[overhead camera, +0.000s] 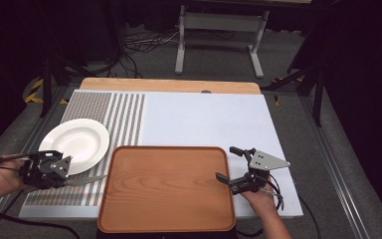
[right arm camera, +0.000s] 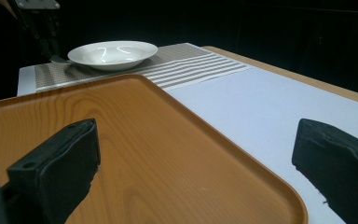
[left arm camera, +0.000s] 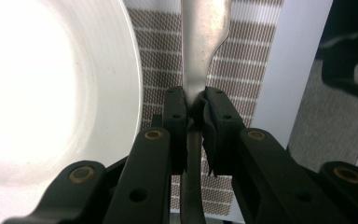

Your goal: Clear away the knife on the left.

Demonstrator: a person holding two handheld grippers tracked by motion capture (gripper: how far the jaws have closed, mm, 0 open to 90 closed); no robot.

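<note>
The left gripper [left arm camera: 193,105] is clamped on one metal knife [left arm camera: 200,51], holding it just beside the one white plate [overhead camera: 75,143], over the striped mat [overhead camera: 124,117]. I judge the next move carries it toward the one wooden tray [overhead camera: 166,186]. The right gripper [overhead camera: 229,164] waits with jaws wide apart at the tray's edge.

A silver table knife [left arm camera: 199,51] is clamped at its neck between the pads of the left gripper [left arm camera: 193,109], blade pointed away, just beside the white plate [left arm camera: 51,88] and above the striped placemat [left arm camera: 242,56].
</note>
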